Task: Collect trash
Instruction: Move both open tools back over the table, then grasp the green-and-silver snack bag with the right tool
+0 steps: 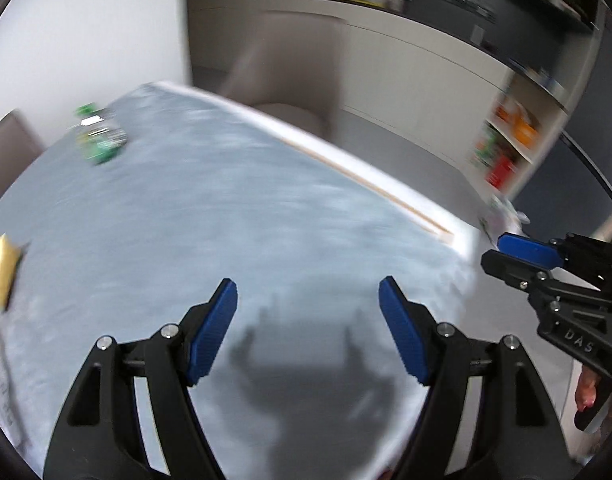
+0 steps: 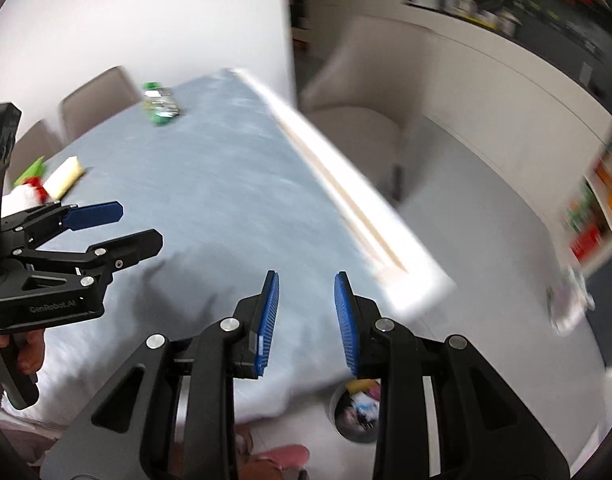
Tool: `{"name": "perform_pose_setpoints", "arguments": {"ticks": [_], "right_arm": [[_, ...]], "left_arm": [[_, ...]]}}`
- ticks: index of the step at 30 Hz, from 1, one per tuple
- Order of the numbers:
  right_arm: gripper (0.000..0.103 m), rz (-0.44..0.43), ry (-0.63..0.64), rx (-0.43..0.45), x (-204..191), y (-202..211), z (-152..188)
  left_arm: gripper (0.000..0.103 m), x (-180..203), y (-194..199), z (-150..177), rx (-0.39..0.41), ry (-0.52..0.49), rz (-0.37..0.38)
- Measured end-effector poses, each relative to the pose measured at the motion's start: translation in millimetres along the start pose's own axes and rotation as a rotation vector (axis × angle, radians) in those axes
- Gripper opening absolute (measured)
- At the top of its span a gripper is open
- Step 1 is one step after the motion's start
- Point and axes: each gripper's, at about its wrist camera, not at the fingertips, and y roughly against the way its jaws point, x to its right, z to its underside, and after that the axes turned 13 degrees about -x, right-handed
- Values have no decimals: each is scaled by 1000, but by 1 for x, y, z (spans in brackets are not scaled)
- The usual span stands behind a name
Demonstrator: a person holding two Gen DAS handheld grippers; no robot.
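A: Anything hard to read?
B: Everything's smeared. The green bottle [image 1: 100, 136] lies blurred at the table's [image 1: 246, 216] far end; the yellow sponge [image 1: 2, 270] is cut off at the table's left side.
A: And the bin?
B: The bin [image 2: 356, 414] sits below the table's near edge, half hidden behind the right gripper [image 2: 306, 320].
A: Grippers?
B: Left gripper [image 1: 308, 328] spread wide, right one parted, both empty.

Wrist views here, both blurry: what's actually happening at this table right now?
A person holds a gripper in each hand over a grey-blue table. The left gripper and right gripper are both open and hold nothing. A green-labelled bottle lies at the far end, and a yellow sponge sits near the left edge. A trash bin with scraps inside stands on the floor below the near edge.
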Motion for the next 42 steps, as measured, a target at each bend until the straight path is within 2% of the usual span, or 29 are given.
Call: {"name": "perform_pose_setpoints", "arguments": {"ticks": [4,10,15,18,24,26,28,31,36,40,42], "right_arm": [[28,-61,106,14,-67,-16,-48],[28,-127,226,31,-153,-40,-112],[28,-155,311,36,-196,-55,-150],[28,-166,351,42,-214,-67,-179],[28,-191,402,56,-233,-105,-246],[42,-195,412,62,-238,-119,-266],[47,-188,426,74,-242,-135,-285],[47,-191,441,62,-248,-163,-307],[47,-207,447,21,-255,-200,-327],[46,-211,457,-5,-258,-216,-328],[38,-213,462,-11,-260,-220,-328]], "left_arm": [[73,-76,21,3,29,126,-57],[73,-161,42,2,70,258,-116],[73,-217,53,-4,92,346,-144],[73,-233,48,-17,101,375,-150],[73,-266,22,-67,124,415,-177],[73,-279,10,-87,129,433,-179],[73,-290,-2,-105,126,446,-185],[73,-303,-22,-125,113,452,-208],[73,-318,-45,-138,82,464,-208],[73,-321,-58,-137,55,462,-200],[73,-323,-63,-135,43,461,-193]]}}
